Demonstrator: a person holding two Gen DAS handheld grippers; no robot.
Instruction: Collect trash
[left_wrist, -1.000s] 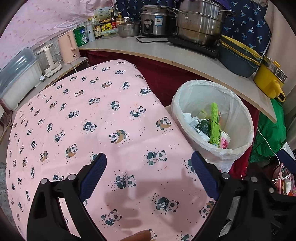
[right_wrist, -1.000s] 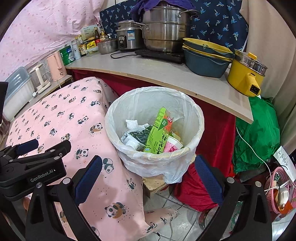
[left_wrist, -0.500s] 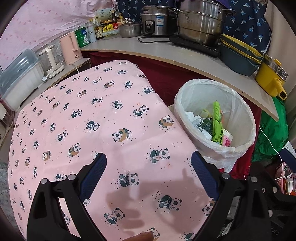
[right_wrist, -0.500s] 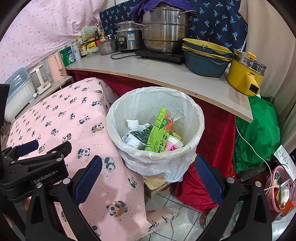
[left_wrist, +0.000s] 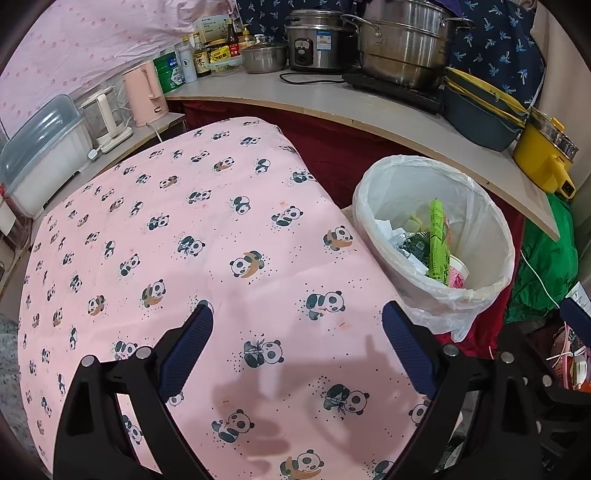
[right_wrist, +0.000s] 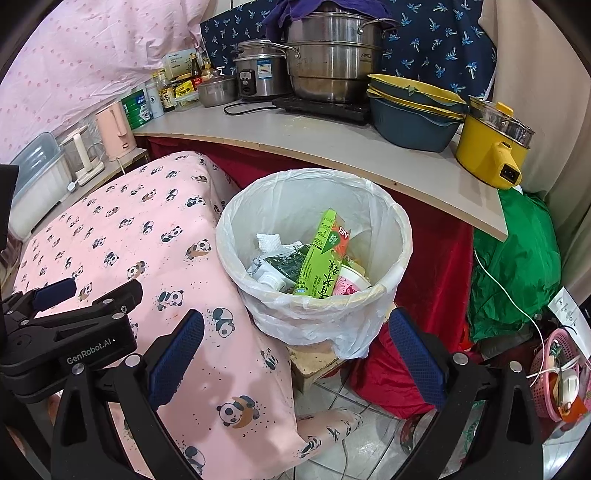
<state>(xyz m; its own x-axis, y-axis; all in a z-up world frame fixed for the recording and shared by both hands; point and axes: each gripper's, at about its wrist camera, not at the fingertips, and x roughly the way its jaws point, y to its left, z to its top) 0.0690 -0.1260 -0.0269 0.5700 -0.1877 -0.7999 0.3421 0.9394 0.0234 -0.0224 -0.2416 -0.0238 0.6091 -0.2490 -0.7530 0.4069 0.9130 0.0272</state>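
Note:
A round bin lined with a white plastic bag (left_wrist: 491, 221) (right_wrist: 369, 206) stands beside the table. Inside lie a green carton (right_wrist: 319, 262) (left_wrist: 437, 240), white crumpled paper (right_wrist: 269, 242), a dark wrapper and a pink-printed cup (right_wrist: 351, 282). My left gripper (left_wrist: 297, 349) hovers open over the pink panda tablecloth (left_wrist: 184, 229), nothing between its blue pads. My right gripper (right_wrist: 295, 350) is open and empty, low in front of the bin's near rim. The left gripper's black body (right_wrist: 66, 332) shows at the left of the right wrist view.
A curved counter (right_wrist: 332, 144) behind the bin carries steel pots, a rice cooker, stacked basins and a yellow pot (right_wrist: 491, 147). A pink kettle (left_wrist: 146, 92) and plastic box sit at the left. A green bag (right_wrist: 517, 258), a pink basket (right_wrist: 557, 373) and tiled floor lie to the right.
Both grippers have drifted back slightly, so the bin and table look a little smaller and lower. Both stay open and empty.

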